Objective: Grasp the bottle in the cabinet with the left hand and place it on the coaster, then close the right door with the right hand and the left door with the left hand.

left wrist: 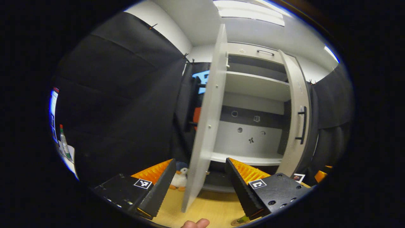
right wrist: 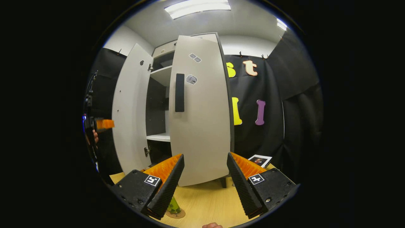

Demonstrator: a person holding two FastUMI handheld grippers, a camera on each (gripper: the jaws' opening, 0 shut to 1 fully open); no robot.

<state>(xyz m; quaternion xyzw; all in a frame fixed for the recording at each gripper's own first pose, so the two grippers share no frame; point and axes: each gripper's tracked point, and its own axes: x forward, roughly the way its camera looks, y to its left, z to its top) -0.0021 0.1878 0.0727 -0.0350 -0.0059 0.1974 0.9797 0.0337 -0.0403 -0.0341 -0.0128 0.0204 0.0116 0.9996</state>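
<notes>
Bottle (right wrist: 173,205) standing on the coaster (right wrist: 176,214), down on the tabletop (right wrist: 205,202) in the right gripper view, close behind the left finger of the right gripper (right wrist: 205,177). Only the green lower part peeking out; top hidden by that finger. Long axis looks up and down, so top likely pointing up, bottom flat on the coaster. Set there because the task wants it on that round mat; that job looks done.

Right gripper held low and near, facing the right door (right wrist: 201,126). Jaws wide open, nothing between them. Open most likely because a door needs only a push, not a squeeze. Right door already swung most of the way across the cabinet front, with a dark gap left beside it. Black handle (right wrist: 179,92) on its near face.

Left door (left wrist: 205,126) edge-on in the left gripper view, sticking out toward the camera, wide open. Left gripper (left wrist: 201,180) right in front of it, jaws open and empty, the door edge showing between the fingers. Likely waiting there for its turn to push. Cabinet shelf (left wrist: 243,157) bare behind it. Plush duck toy (left wrist: 179,180) sitting on the tabletop near the door's bottom corner.
</notes>
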